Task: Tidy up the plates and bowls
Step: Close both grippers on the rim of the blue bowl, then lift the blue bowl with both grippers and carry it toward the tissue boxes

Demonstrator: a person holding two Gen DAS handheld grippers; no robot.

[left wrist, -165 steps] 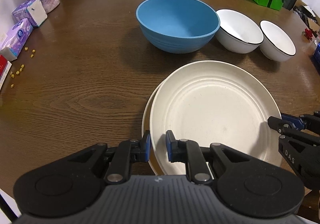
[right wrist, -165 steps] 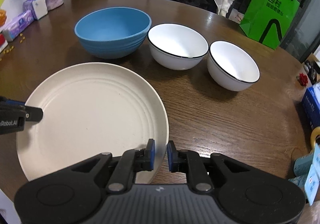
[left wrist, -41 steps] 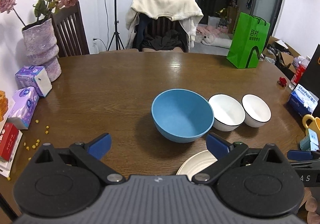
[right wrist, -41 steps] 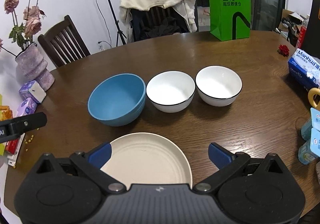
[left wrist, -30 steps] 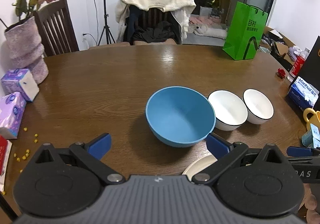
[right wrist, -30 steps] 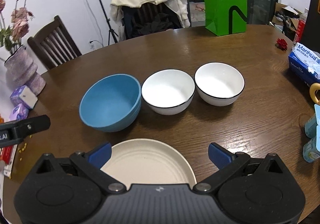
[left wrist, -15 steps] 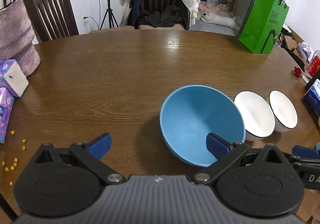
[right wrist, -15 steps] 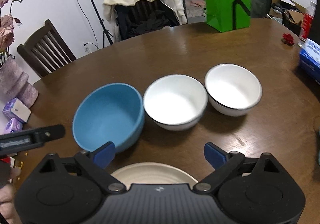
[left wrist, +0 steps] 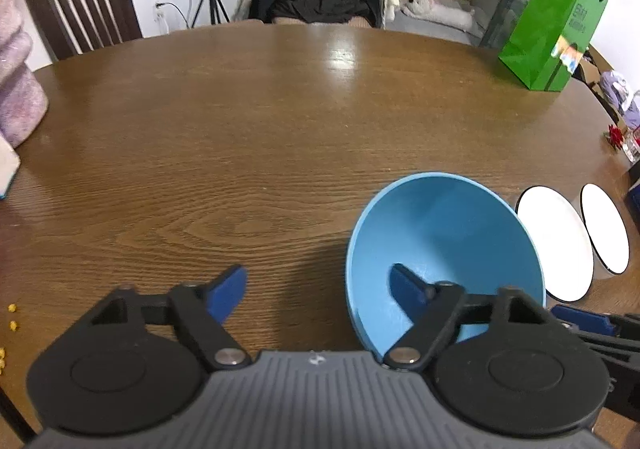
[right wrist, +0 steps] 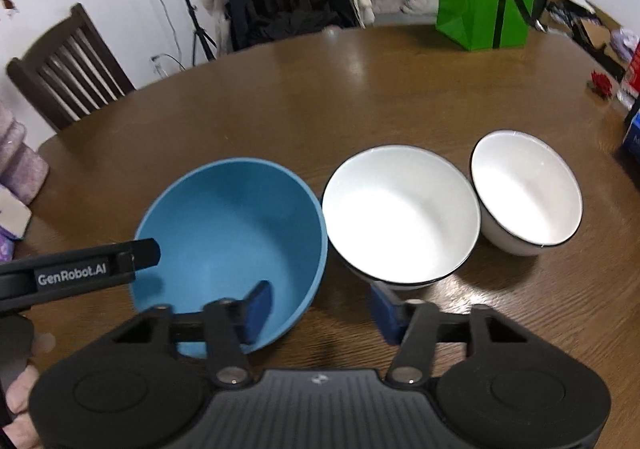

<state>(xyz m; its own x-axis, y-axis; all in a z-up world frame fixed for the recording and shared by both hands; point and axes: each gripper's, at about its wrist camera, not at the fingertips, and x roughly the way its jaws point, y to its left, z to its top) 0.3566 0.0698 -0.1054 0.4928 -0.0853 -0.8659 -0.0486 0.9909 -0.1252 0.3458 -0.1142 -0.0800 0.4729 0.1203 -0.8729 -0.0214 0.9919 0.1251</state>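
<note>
Straddling the blue bowl's rim, both sides

Both grippers' jaws have just been closing but stand apart, pads off the bowl. Left gripper (left wrist: 318, 289) straddles the blue bowl's (right wrist: 240, 225) left rim, right gripper (right wrist: 320, 307) its right rim. Two white bowls (right wrist: 400, 213) (right wrist: 526, 187) sit just beside it on the table (left wrist: 260, 121).

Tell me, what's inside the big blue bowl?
No food shows inside the blue bowl. One blue finger of each gripper dips in. They hide part of the inside near the front rim.
</note>
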